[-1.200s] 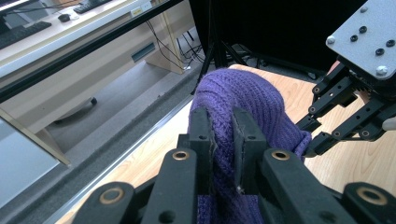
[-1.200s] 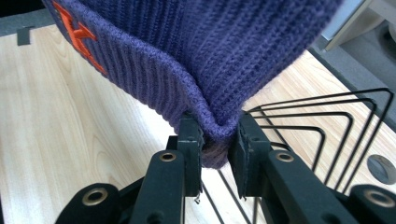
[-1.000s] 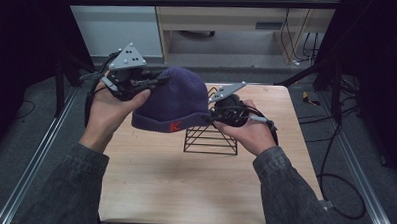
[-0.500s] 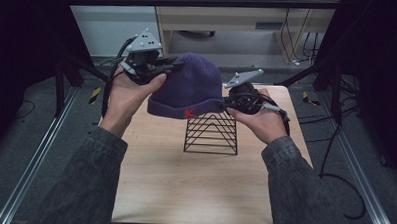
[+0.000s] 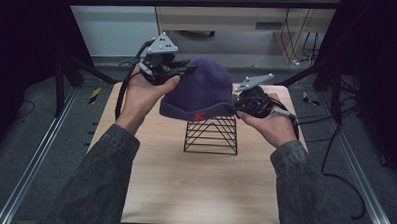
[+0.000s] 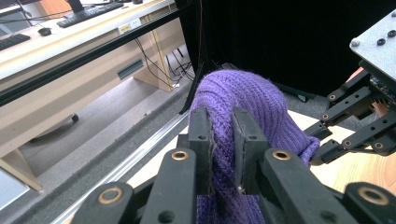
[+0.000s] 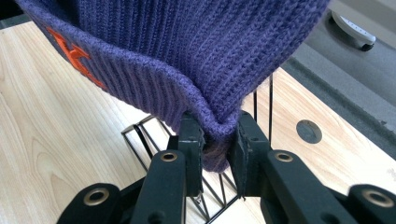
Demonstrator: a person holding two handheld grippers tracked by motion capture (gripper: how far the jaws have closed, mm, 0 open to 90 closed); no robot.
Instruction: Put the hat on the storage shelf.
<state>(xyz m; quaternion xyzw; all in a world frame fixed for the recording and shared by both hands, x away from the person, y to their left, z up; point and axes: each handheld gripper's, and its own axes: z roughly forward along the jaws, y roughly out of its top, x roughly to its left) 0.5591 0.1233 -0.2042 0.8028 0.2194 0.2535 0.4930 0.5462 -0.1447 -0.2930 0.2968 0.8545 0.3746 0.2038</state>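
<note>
Left gripper (image 5: 180,71) pinches the purple beanie's (image 5: 203,89) crown, right gripper (image 5: 239,107) its brim; we're holding it just above the wire rack (image 5: 210,135) on the desk (image 5: 193,192). Knit could slip out if we stretch harder

A purple hat (image 5: 201,90) of ribbed knitted cloth, soft and matt. A black wire rack (image 5: 211,134), thin metal. The tabletop (image 5: 184,186) is pale smooth wood with visible grain.
</note>
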